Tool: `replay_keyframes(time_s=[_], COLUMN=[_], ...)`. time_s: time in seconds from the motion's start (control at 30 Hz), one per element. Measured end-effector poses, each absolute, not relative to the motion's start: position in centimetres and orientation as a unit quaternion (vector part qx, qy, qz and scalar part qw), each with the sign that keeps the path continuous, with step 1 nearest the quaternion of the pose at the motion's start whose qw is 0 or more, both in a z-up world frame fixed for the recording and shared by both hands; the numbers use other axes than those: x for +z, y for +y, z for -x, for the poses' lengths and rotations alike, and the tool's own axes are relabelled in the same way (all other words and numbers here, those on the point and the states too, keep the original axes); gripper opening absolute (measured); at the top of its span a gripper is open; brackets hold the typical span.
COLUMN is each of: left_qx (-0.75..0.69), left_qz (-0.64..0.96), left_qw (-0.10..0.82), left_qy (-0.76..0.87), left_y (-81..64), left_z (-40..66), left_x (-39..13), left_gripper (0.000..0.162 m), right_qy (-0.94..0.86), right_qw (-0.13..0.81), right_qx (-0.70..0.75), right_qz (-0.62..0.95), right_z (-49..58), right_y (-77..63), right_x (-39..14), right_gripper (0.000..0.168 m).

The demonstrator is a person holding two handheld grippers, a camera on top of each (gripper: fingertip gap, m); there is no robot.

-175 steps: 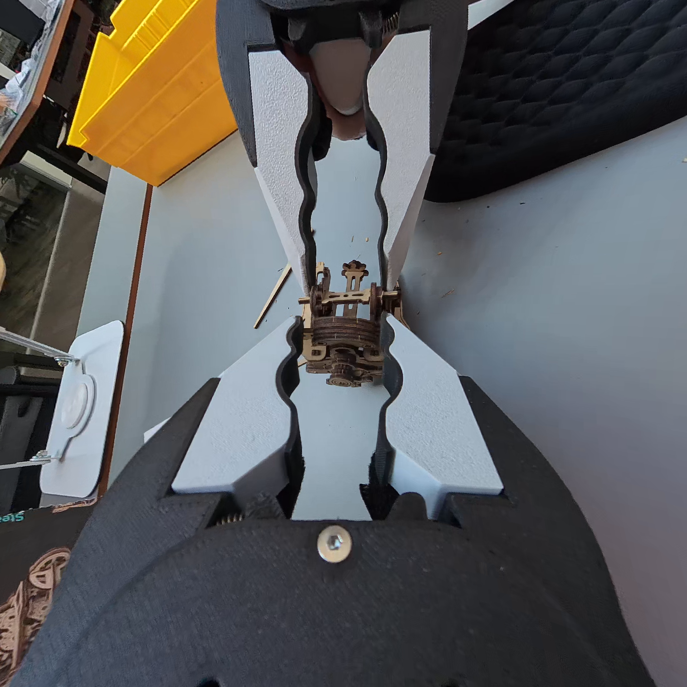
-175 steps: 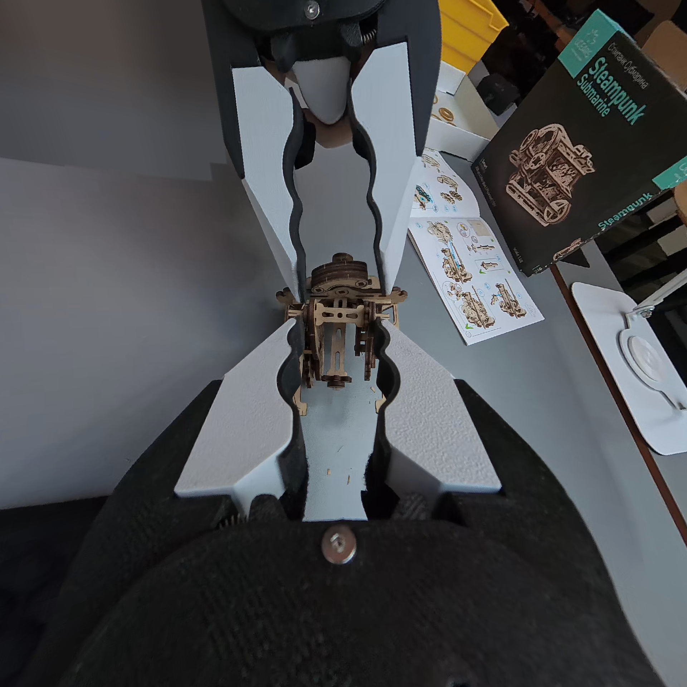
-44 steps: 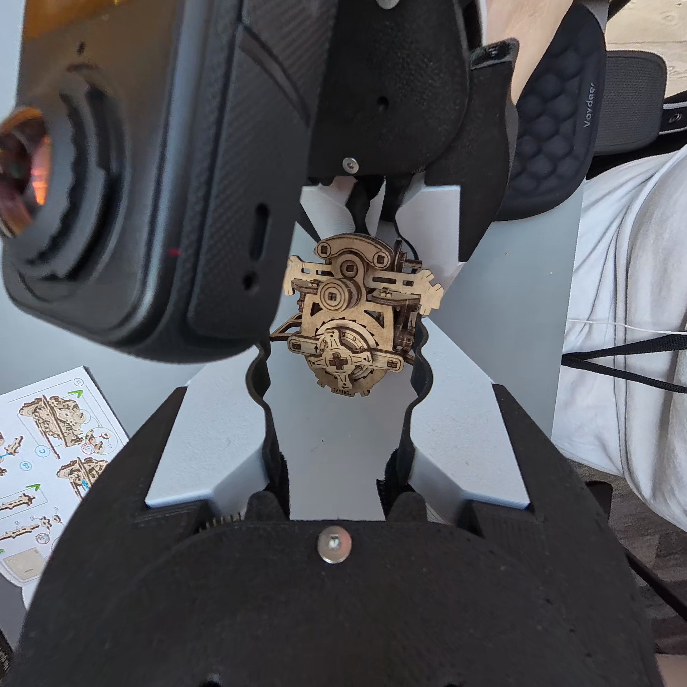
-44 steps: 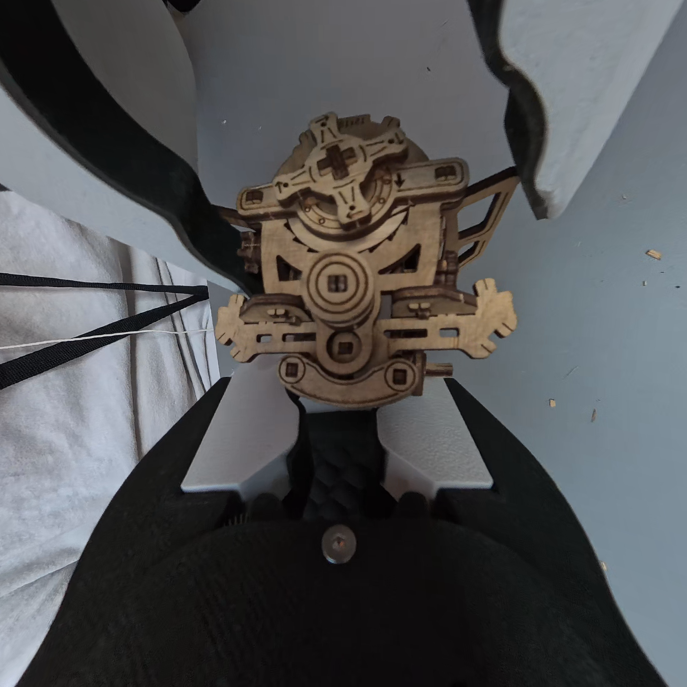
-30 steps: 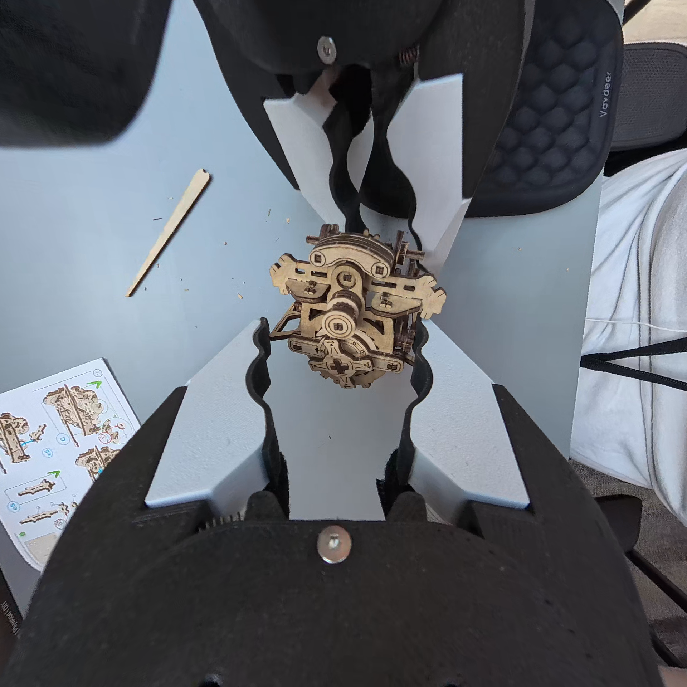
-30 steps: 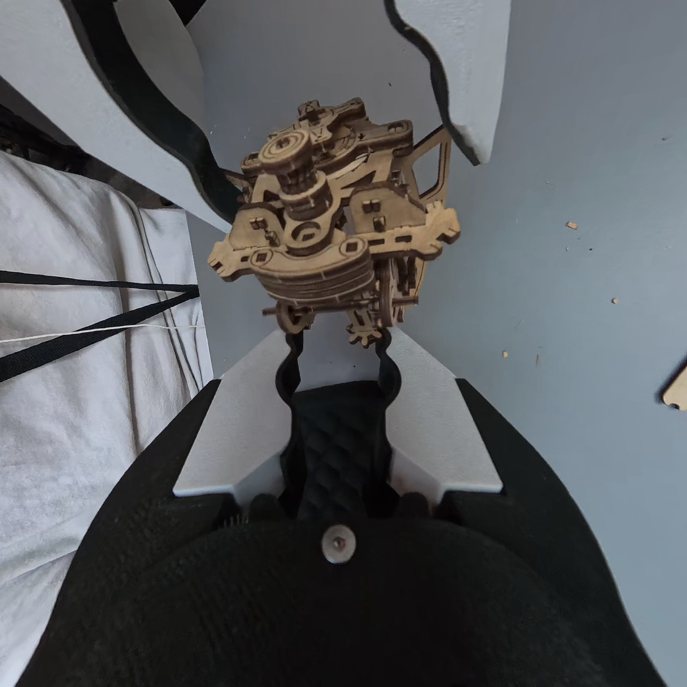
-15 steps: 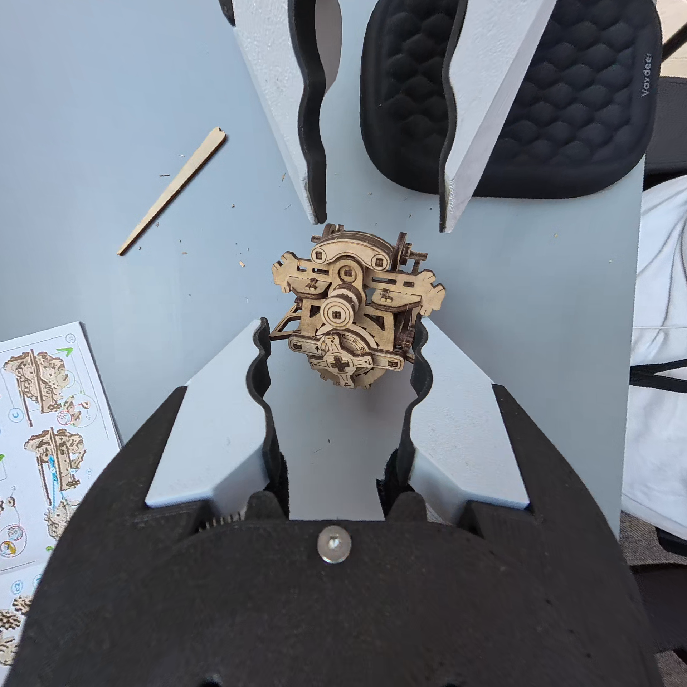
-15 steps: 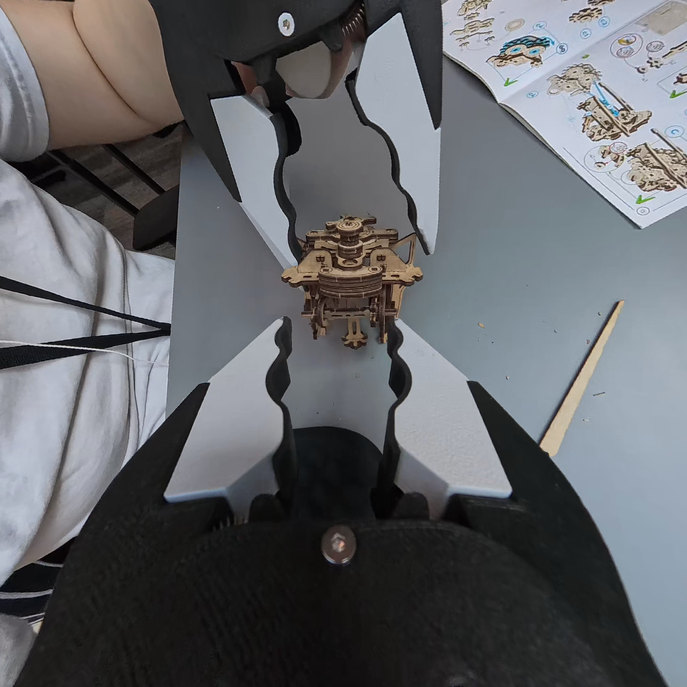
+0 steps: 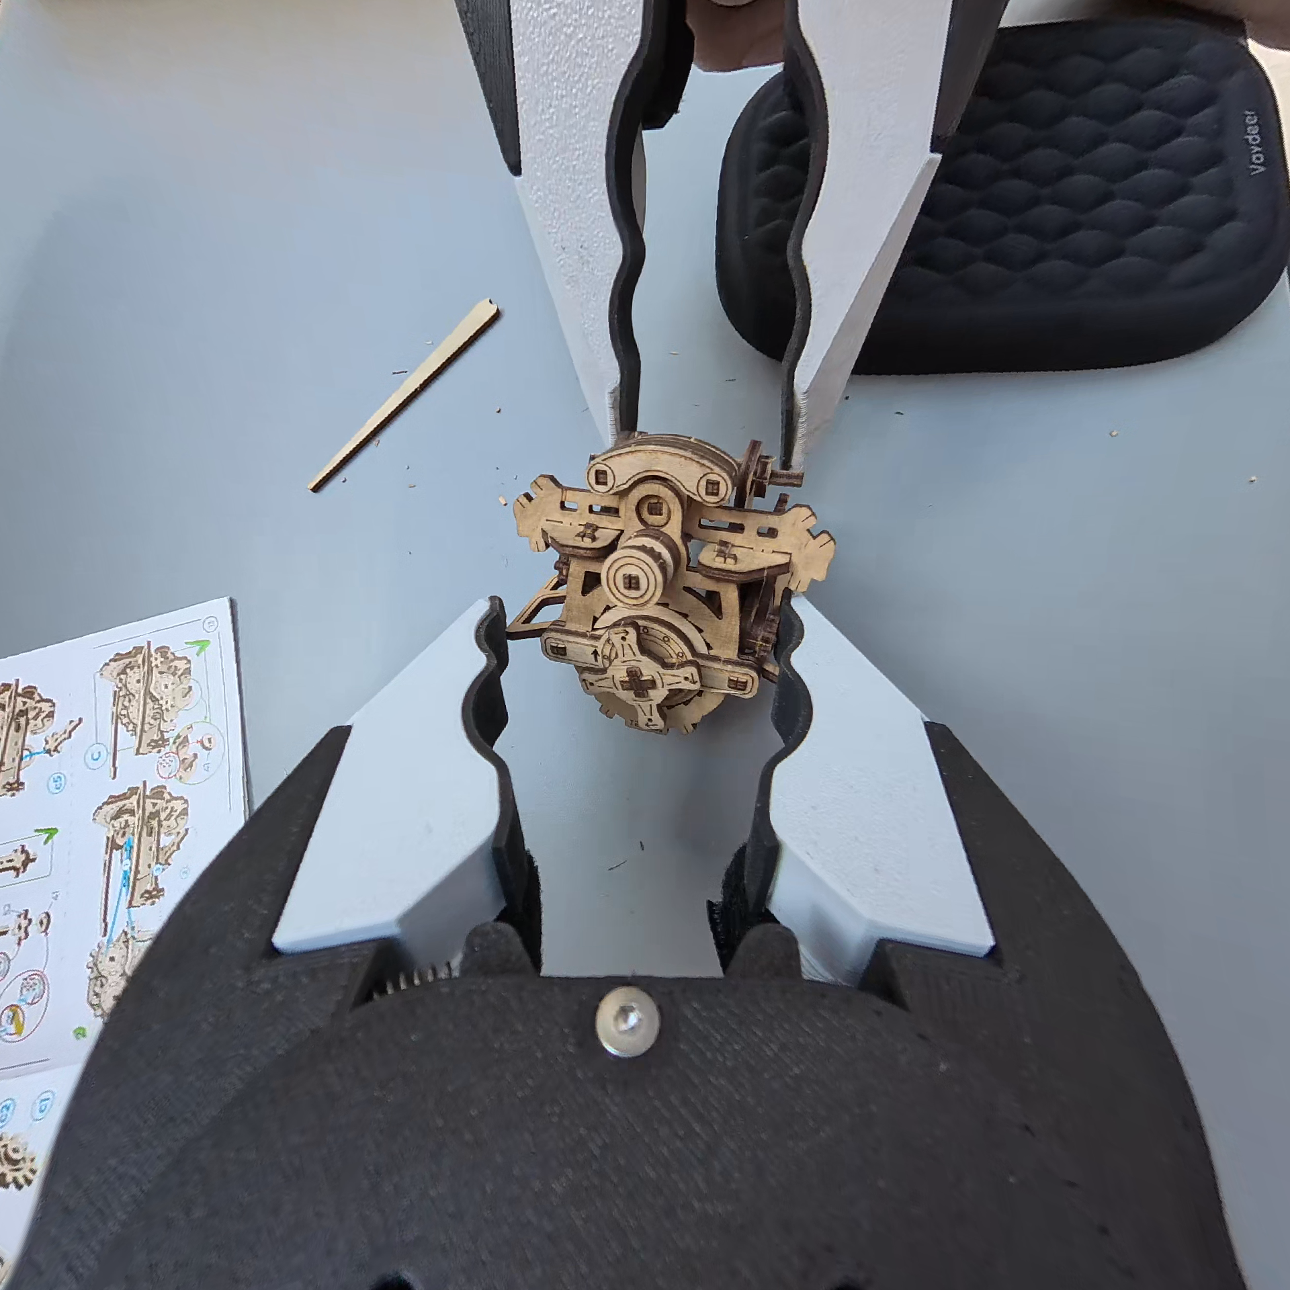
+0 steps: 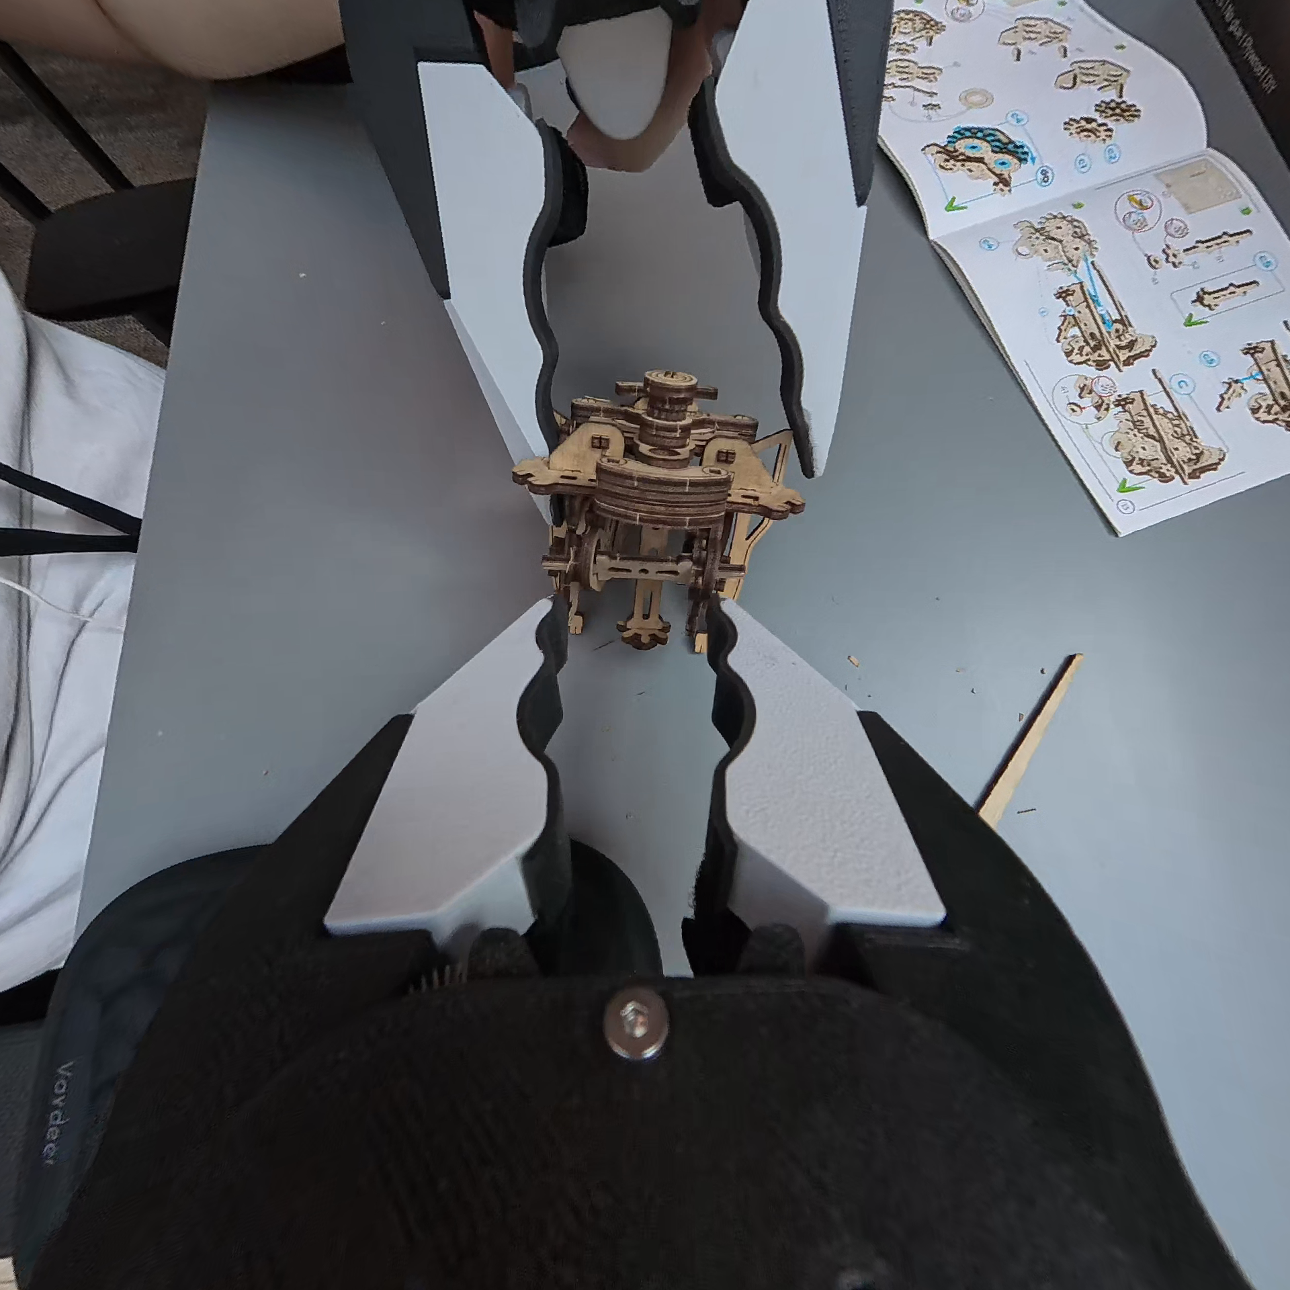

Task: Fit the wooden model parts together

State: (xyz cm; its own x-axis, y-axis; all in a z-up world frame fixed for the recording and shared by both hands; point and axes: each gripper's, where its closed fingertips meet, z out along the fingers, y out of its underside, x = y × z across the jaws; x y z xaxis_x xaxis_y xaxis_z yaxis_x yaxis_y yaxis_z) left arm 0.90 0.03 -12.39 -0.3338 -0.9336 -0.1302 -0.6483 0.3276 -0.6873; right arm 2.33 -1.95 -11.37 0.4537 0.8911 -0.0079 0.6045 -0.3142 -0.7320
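— What's on the table (image 9: 209,279)?
— One wooden model (image 9: 670,593), one loose wooden stick (image 9: 405,394), one instruction booklet (image 9: 119,803), one black pad (image 9: 1047,230).
— And the tools?
— Left tool (image 9: 639,621) is clamped on the model's sides. Right tool (image 10: 632,618), drawn back half a second ago, now touches the model's far end; whether it grips, I cannot tell.

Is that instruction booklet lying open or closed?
Open. The instruction booklet lies spread flat on the grey table, its illustrated pages facing up.
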Motion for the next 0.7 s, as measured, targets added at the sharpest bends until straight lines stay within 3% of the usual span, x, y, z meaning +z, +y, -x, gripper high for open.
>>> replay_keyframes(time_s=[0.7], left_qx=[-0.284], left_qz=[0.495], left_qw=[0.312], left_qy=[0.760], left_y=[0.34], left_z=[-1.79], left_x=[-12.45], left_gripper=[0.076], right_qy=[-0.458], right_qw=[0.369], right_qx=[0.171], right_qz=[0.791], right_z=[-2.62], right_y=[-0.97], right_x=[-10.64], right_gripper=[0.036])
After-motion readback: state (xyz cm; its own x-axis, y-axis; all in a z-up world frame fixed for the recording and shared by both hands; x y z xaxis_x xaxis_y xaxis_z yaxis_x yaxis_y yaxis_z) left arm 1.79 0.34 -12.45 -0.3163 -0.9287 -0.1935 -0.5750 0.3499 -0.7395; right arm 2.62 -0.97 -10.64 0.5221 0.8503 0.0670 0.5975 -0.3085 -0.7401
